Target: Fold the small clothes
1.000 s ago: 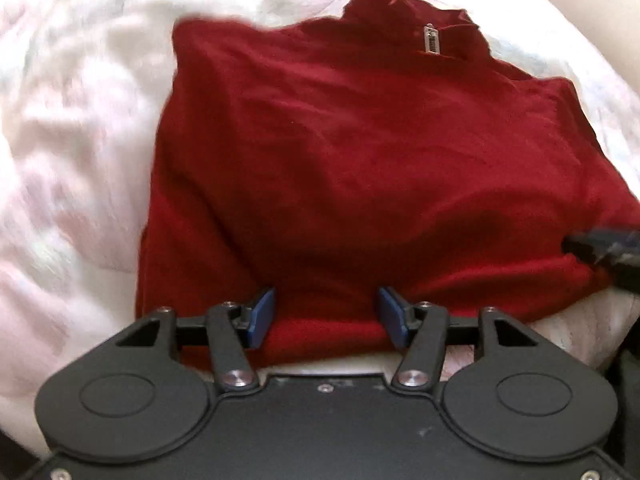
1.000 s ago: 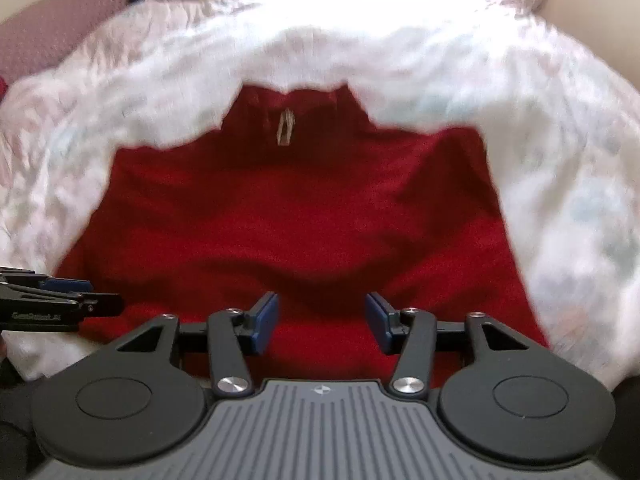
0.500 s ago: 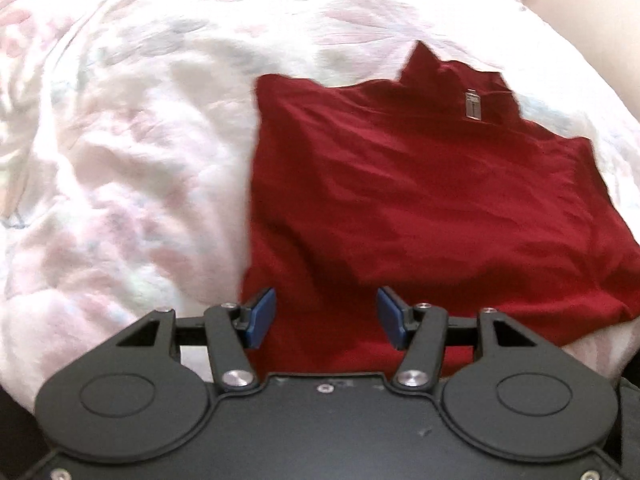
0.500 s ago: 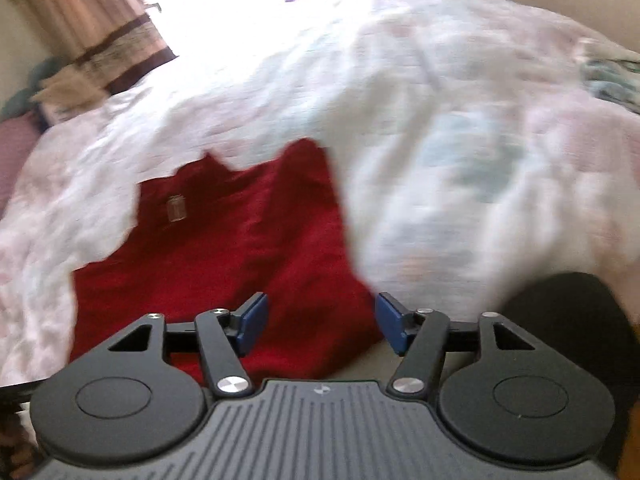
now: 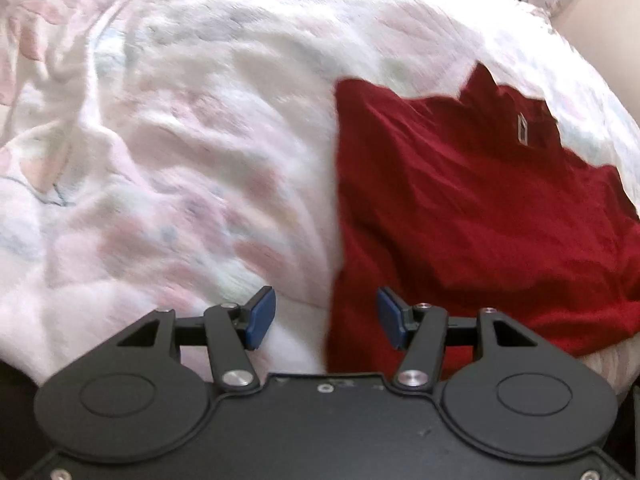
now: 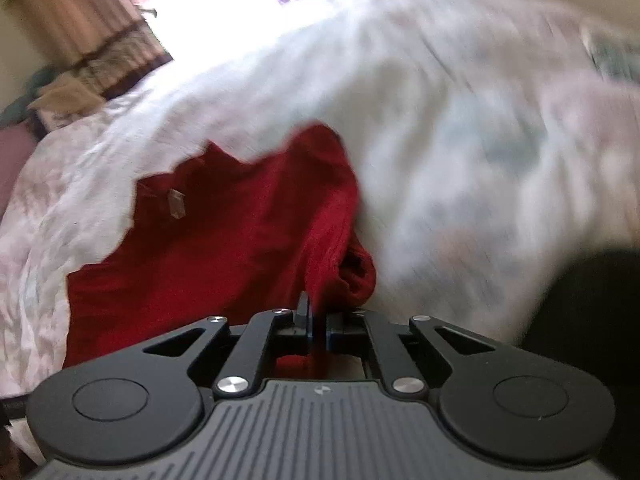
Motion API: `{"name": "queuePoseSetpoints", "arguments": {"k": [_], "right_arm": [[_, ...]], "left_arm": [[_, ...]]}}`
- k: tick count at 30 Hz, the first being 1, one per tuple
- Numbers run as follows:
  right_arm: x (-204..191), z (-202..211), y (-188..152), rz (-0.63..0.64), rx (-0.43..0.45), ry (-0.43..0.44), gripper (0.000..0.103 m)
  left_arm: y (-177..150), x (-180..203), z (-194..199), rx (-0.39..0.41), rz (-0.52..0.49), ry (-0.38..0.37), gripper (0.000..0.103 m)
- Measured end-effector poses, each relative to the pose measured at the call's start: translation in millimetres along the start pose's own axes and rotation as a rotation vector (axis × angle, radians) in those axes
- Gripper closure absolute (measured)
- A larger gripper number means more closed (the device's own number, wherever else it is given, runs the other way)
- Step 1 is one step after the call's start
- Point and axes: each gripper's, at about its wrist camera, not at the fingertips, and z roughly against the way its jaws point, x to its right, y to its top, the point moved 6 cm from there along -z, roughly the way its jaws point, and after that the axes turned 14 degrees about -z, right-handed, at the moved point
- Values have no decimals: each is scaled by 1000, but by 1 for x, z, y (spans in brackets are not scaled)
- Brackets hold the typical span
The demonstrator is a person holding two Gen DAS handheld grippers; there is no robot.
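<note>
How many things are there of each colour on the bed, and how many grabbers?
Red: 1, the red top
White flowery: 1, the bedspread
Black: 2, the left hand-held gripper and the right hand-held gripper
Total: 4

Two close fisheye views, each looking forward and steeply down along its own hand-held gripper. The left view (image 5: 322, 316) faces the pale floral quilted bed cover (image 5: 180, 140), right view (image 6: 317, 330) tilts toward the curtained window (image 6: 92, 36). Both share the dark red zip-neck cloth top (image 5: 460, 208) (image 6: 224, 240).
</note>
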Motion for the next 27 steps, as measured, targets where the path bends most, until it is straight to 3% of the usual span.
{"name": "queuePoseSetpoints", "arguments": {"k": [4,10,13,16,20,22,24,25,27], "right_arm": [[-49,12,2,112,55,53,98],[-164,17,-8,310,59,200,98],[-222,18,-37,421,33,294,98],[-262,7,-83,500,-63,365,98],[-276,-30,-160,610,-231,358,99],[-270,-48,-185,632,-267,328,98],[-260,-65,-198,659,-274,287,97],[-259,-70,-201,654,-288,269,90],[-255,-78,-201,609,-347,267,85]], "left_arm": [[1,-22,8,21,21,18,45],[-3,-56,21,51,78,39,45],[-8,-63,26,64,102,34,45],[-16,-67,28,64,117,22,45],[-29,-72,30,59,138,9,45],[-30,-71,32,60,141,5,45],[-29,-70,33,61,139,6,45],[-28,-70,33,61,137,8,45],[-26,-71,30,56,135,14,45]]}}
